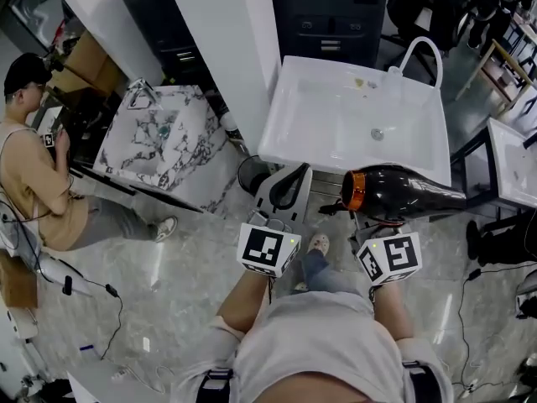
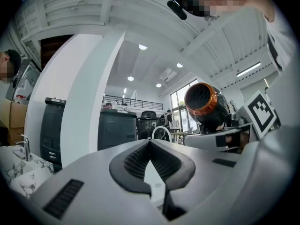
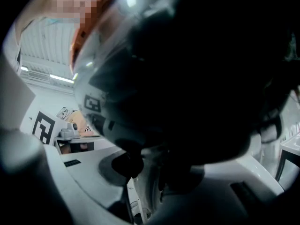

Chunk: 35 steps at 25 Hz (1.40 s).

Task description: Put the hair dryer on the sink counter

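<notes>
A black hair dryer (image 1: 403, 193) with an orange ring at its rear hangs in the air just in front of the white sink's (image 1: 323, 112) near edge, nozzle pointing right. My right gripper (image 1: 373, 218) is shut on its handle from below. In the right gripper view the dark dryer body (image 3: 187, 78) fills most of the frame above the right gripper (image 3: 150, 172). My left gripper (image 1: 299, 171) is to the dryer's left, shut and holding nothing. The left gripper (image 2: 150, 143) sees the dryer (image 2: 206, 106) at its upper right.
A curved white faucet (image 1: 419, 55) stands at the sink's far right. A marble-patterned washstand (image 1: 168, 141) sits to the left behind a white pillar (image 1: 222, 49). A person (image 1: 33, 175) sits at the far left. Cables lie on the glossy floor (image 1: 168, 284).
</notes>
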Available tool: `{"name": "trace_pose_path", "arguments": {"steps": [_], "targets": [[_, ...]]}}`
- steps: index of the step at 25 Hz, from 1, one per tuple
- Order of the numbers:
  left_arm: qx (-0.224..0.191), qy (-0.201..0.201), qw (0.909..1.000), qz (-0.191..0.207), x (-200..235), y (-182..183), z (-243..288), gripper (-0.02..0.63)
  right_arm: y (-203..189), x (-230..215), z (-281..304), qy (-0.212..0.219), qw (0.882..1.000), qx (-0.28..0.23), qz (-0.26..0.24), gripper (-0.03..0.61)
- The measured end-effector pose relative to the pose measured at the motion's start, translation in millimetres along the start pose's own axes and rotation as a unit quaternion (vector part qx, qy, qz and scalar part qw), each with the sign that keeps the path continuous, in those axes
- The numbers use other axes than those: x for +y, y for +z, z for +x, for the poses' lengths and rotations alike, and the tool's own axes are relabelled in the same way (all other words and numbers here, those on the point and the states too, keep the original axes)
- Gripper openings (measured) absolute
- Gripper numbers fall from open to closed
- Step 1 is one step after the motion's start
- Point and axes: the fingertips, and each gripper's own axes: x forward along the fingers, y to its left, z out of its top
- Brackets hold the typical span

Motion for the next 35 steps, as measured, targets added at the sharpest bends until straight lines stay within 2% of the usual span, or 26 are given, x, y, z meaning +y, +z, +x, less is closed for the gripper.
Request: {"name": "trace_pose_path", "arguments": {"steps": [16, 21, 26, 35], "targets": [[-0.006, 0.024, 0.9996, 0.01, 67.4, 1.1, 113.8, 0.012, 5.8, -67.3, 113.2, 0.032, 0.999, -0.004, 0.012, 0.158], [-0.001, 0.034, 0.9992, 0.022, 80.0, -5.0, 132.3, 0.012, 3.2, -81.1, 133.7, 0.045, 0.999, -0.007, 0.021, 0.158], [0.006, 0.04, 0.999, 0.017, 97.5, -9.8, 141.2, 0.012, -0.9, -82.1, 155.8, 0.053, 0.998, -0.003, 0.025, 0.158], [0.019, 0.011, 0.9998, -0.001, 144.4, -23.9, 172.6, 0.012, -11.2, -88.2, 213.3, 0.031, 0.998, 0.014, 0.05, 0.155]]}}
